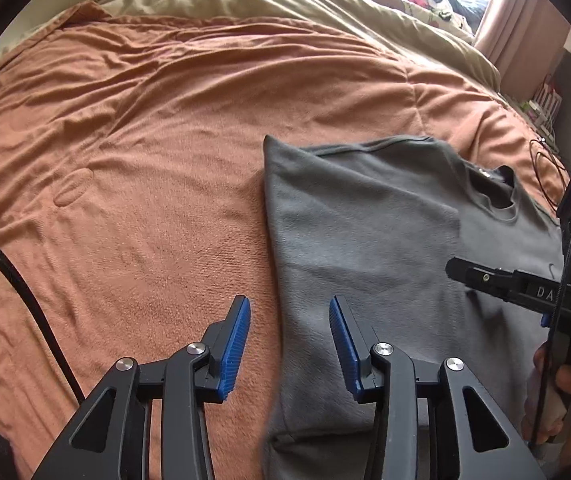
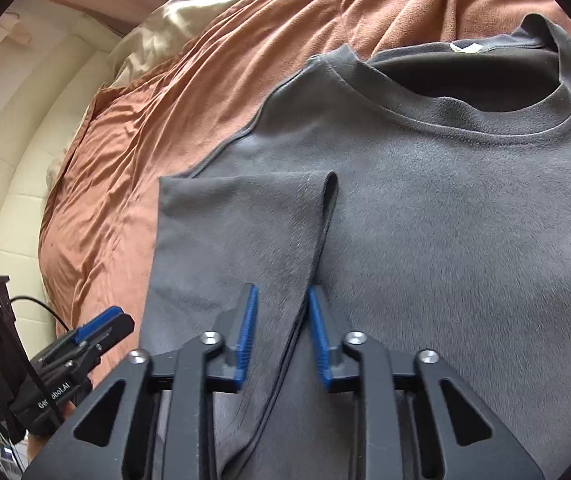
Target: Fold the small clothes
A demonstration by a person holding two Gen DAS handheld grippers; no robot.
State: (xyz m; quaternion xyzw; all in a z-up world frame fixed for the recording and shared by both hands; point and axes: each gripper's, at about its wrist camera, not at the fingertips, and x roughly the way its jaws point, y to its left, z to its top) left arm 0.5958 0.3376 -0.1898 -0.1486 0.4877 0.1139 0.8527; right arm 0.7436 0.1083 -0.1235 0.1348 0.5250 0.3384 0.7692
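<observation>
Grey shirt [image 2: 445,220] flat on orange blanket [image 1: 125,160], collar at far end, 1 side folded inward. Left gripper [image 1: 289,344] part open over shirt's folded edge, nothing gripped. Right gripper [image 2: 281,332] narrowly open, straddling folded flap's hem [image 2: 321,232], pads not pressing.

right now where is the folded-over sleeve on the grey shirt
In the right wrist view the sleeve lies flat on the grey shirt, left of centre below the collar, its edge running between the right gripper fingers.
</observation>
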